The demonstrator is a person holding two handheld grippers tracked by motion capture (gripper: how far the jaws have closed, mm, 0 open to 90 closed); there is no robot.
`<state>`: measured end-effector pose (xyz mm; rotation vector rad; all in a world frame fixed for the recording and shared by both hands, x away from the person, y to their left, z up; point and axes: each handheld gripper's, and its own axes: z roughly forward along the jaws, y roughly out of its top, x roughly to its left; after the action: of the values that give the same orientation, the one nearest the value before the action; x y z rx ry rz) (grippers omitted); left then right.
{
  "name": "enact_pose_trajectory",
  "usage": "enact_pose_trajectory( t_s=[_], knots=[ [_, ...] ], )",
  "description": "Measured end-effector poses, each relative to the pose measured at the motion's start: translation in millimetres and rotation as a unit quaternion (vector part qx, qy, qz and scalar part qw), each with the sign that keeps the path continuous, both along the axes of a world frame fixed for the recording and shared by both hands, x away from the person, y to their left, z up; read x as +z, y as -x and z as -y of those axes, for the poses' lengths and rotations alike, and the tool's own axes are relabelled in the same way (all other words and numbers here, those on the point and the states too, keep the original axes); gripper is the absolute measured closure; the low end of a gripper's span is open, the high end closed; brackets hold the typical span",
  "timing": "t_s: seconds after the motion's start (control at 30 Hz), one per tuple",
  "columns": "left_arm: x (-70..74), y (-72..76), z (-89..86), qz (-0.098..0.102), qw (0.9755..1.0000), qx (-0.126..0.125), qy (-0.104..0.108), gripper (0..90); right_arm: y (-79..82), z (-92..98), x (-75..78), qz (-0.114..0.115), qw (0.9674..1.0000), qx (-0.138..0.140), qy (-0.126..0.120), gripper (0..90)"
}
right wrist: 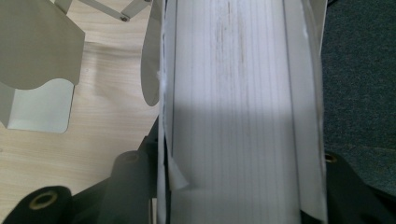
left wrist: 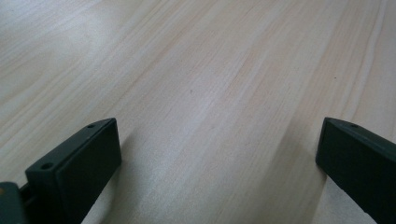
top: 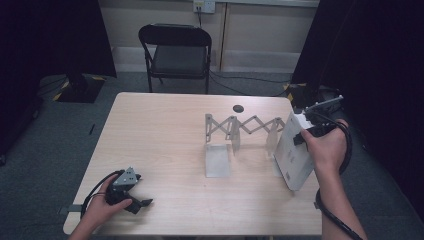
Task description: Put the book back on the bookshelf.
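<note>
My right gripper jaws clamped on the thick white book, book tilted at the right edge of the surface, just beside the expanding metal rack, my left gripper resting on the surface, jaws apart, nothing between them.

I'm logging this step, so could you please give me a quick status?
Right tool clamped on white book, tilted at table's right edge. Left tool open, resting on table. Expanding rack stands beside book.
</note>
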<state>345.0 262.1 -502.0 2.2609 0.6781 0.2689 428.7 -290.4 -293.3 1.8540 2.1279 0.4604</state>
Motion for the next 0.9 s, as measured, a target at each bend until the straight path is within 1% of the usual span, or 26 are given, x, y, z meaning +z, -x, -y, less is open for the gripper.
enact_pose_trajectory(
  t_s=[0.23, 0.4, 0.6, 0.63, 0.9],
  knots=[
    [0.0, 0.0, 0.0, 0.0, 1.0, 0.0, 0.0, 0.0, -3.2, -4.0, -1.4, 0.001, 1.0, 0.005, 0.006, 53.1],
    [0.0, 0.0, 0.0, 0.0, 1.0, 0.0, 0.0, 0.0, -5.2, -3.7, -1.3, 0.004, 1.0, 0.002, 0.004, 53.1],
    [0.0, 0.0, 0.0, 0.0, 1.0, 0.0, 0.0, 0.0, -8.5, -3.4, -0.5, 0.008, 0.9999, 0.003, 0.009, 53.1],
    [0.0, 0.0, 0.0, 0.0, 1.0, 0.0, 0.0, 0.0, -8.9, -3.4, -0.2, 0.008, 0.9999, -0.001, 0.006, 53.1],
    [0.0, 0.0, 0.0, 0.0, 1.0, 0.0, 0.0, 0.0, -13.9, -5.2, -2.2, 0.008, 0.9999, -0.002, 0.007, 53.1]
  ],
)
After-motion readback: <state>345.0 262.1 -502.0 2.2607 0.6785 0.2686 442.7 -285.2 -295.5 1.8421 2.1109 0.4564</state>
